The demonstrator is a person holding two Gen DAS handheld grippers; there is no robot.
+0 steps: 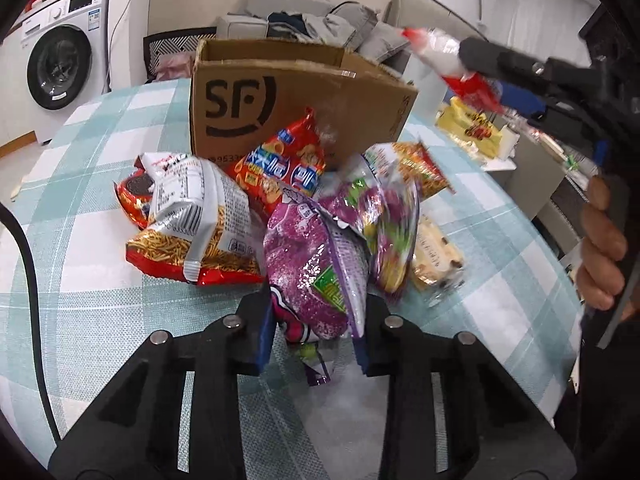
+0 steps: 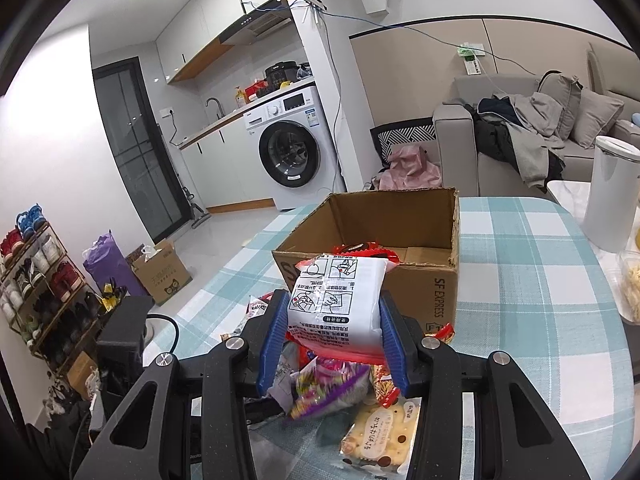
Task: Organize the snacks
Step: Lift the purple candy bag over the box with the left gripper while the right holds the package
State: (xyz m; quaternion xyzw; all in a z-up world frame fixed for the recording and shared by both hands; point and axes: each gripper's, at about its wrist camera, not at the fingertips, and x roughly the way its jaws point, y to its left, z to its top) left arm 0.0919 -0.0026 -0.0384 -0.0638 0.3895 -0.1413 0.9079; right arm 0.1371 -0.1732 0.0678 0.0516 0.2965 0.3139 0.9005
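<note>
The left tongs [image 1: 314,328] have closed on a purple packet [image 1: 308,268], their blue pads pressing its lower end from both sides. The packet lies at the near side of a snack heap in the middle of the tabletop [image 1: 80,300], touching a noodle-snack bag [image 1: 192,236] and a second purple bag [image 1: 384,220]. The right tongs [image 2: 334,338] grip a white-and-red packet [image 2: 338,304], held off the tabletop just in front of the cardboard box [image 2: 436,280], which stands behind the heap toward the far edge with its top open. A red wrapper [image 2: 360,250] shows at the box's near rim; whether it lies inside I cannot tell.

The step in hand looks like loading snacks into the box: one packet is ready to drop, another freshly caught. Next, the right packet likely needs carrying forward over the rim and releasing, then the left tongs must lift the purple packet clear without dragging its neighbours.
</note>
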